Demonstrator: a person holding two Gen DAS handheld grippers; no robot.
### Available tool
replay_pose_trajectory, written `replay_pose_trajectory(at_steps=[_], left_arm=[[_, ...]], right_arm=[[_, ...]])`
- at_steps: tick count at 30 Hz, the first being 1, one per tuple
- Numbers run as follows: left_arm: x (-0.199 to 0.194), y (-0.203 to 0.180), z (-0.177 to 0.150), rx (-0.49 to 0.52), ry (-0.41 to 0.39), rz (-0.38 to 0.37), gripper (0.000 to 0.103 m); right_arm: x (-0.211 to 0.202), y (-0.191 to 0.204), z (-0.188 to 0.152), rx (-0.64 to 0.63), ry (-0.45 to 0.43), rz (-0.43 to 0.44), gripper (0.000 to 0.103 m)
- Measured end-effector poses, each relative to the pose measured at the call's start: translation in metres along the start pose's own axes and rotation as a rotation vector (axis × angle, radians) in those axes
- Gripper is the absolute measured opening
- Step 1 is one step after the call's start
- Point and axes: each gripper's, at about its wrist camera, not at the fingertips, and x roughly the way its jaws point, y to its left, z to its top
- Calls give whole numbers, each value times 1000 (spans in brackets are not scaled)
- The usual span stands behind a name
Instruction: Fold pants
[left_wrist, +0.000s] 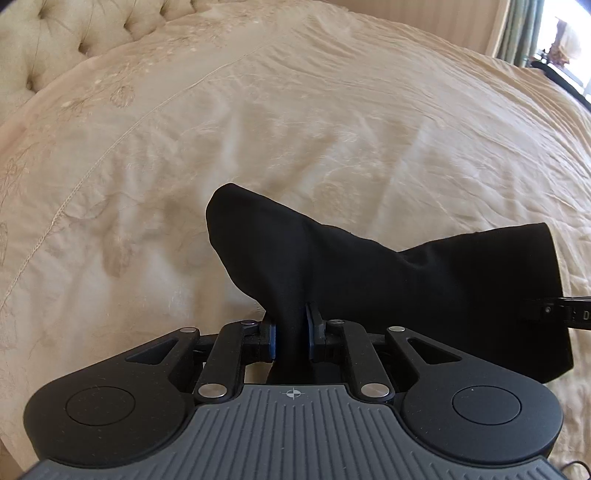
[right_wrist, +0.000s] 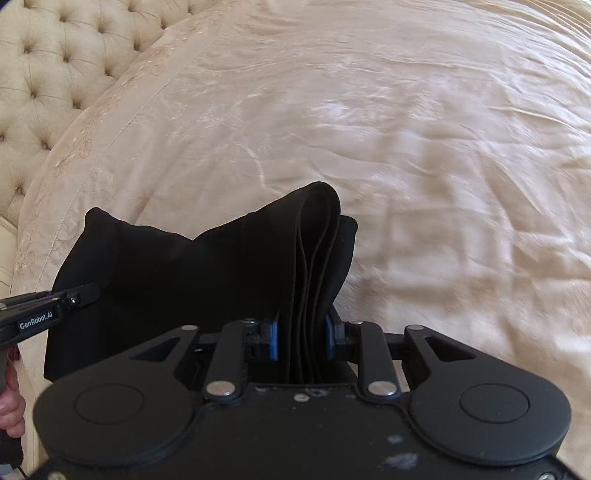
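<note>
Left gripper (left_wrist: 291, 332): jaws clamped on pants (left_wrist: 406, 280) fabric | Right gripper (right_wrist: 303, 336): jaws clamped on stacked folded layers | Pants: black, slung between both grippers, held above bed (left_wrist: 332, 122) | Headboard (right_wrist: 55, 62): tufted, far left

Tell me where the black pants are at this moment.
The black pants hang bunched above the cream bedspread, pinched between the left gripper and the right gripper.
</note>
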Motion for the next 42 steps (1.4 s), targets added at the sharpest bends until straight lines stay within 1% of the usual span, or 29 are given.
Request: replay_pose_trajectory(at_steps=[1,2,3,4,5,7,8,12,15,16,17,18,19,20,22,24,25,26,28,29,32,36,38,39,40,42], left_arm=[[10,12,1,-27,27,-6,21],[16,17,0,-42,47,-4,26],[22,27,-3,-67,70,2,29],[27,33,-7,-92,84,9,29],[30,38,-10,-112,90,12,29],[28,42,-15,-129,88,18,30],[27,42,-17,-124,87,33,30],[13,41,-21,-95,67,68,30],[-3,31,-25,-38,33,77,30],[-8,27,-28,-14,17,76,30],[-11,22,-30,6,5,70,30],[-12,17,-33,30,-2,57,30],[-13,11,-36,54,-3,44,30],[-12,6,-39,76,4,36,30],[-6,-2,-46,111,36,38,30],[0,-4,-50,130,46,60,30],[4,-5,-54,138,51,67,30],[8,-5,-55,137,64,67,30],[9,-3,-55,121,78,70,31],[7,-1,-53,112,75,73,31],[-6,-1,-51,81,64,102,31],[-33,-4,-54,7,45,123,31],[-53,-9,-57,-28,27,132,31],[-62,-13,-58,-38,20,133,31],[-72,-19,-60,-47,11,134,31],[-89,-29,-62,-60,-2,139,32]], right_arm=[[8,6,5,-11,4,-15,24],[16,10,8,-18,14,-40,24],[23,11,11,-22,30,-72,27],[30,12,10,-23,52,-114,32],[37,10,12,-15,73,-148,33],[39,7,14,0,81,-159,36],[36,6,14,4,79,-163,36],[17,9,13,6,38,-228,37],[-6,14,6,-7,-53,-275,39],[-13,18,3,-21,-80,-270,42],[-23,25,-1,-45,-111,-249,41],[-29,29,-5,-71,-124,-215,33],[-32,34,-10,-101,-120,-181,11],[-32,41,-16,-140,-96,-150,2],[-24,50,-25,-207,-51,-130,2],[-13,50,-36,-259,-8,-168,2],[-6,44,-41,-257,22,-207,0],[0,35,-45,-232,48,-220,0],[5,19,-46,-185,60,-190,0],[6,18,-45,-180,61,-180,0],[-1,18,-44,-183,38,-171,0],[-16,9,-48,-131,16,-152,0],[-30,4,-51,-113,4,-183,0],[-37,2,-51,-104,-5,-194,8],[-48,0,-52,-93,-25,-193,9],[-74,-4,-56,-73,-73,-163,11]])
